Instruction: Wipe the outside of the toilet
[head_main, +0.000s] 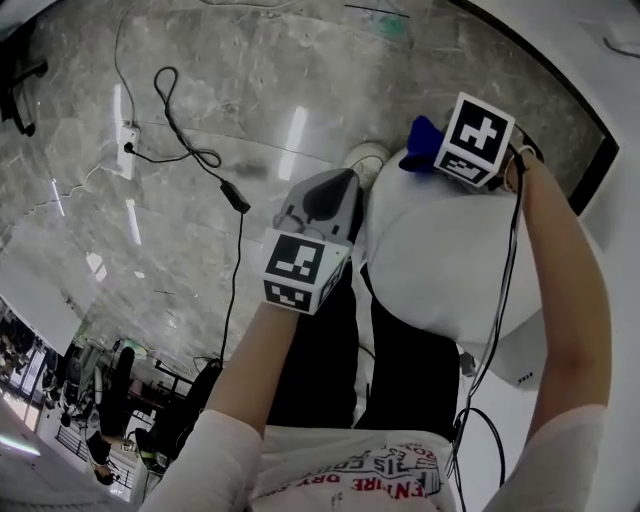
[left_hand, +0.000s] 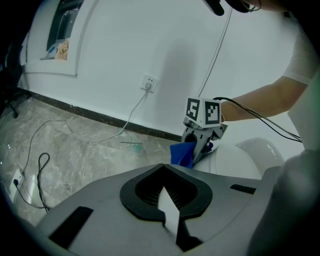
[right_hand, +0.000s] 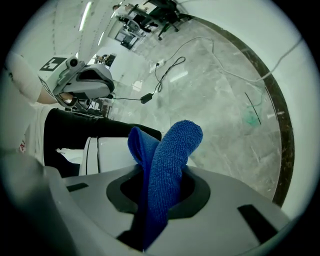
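Note:
The white toilet (head_main: 450, 265) sits below me at the right of the head view, its lid closed. My right gripper (head_main: 432, 150) is over the toilet's far end, shut on a blue cloth (head_main: 420, 133). In the right gripper view the cloth (right_hand: 167, 165) stands up from between the jaws, above the toilet lid (right_hand: 112, 152). My left gripper (head_main: 325, 205) hangs just left of the toilet, jaws together and empty, apart from the bowl. From the left gripper view I see the right gripper (left_hand: 201, 146) and the cloth (left_hand: 182, 154) touching the toilet (left_hand: 240, 160).
A power strip (head_main: 127, 150) and a black cable (head_main: 200, 157) with an adapter (head_main: 236, 197) lie on the marble floor to the left. A white wall with a socket (left_hand: 148, 83) stands beyond the toilet. The person's black trousers (head_main: 330, 370) press against the toilet's near side.

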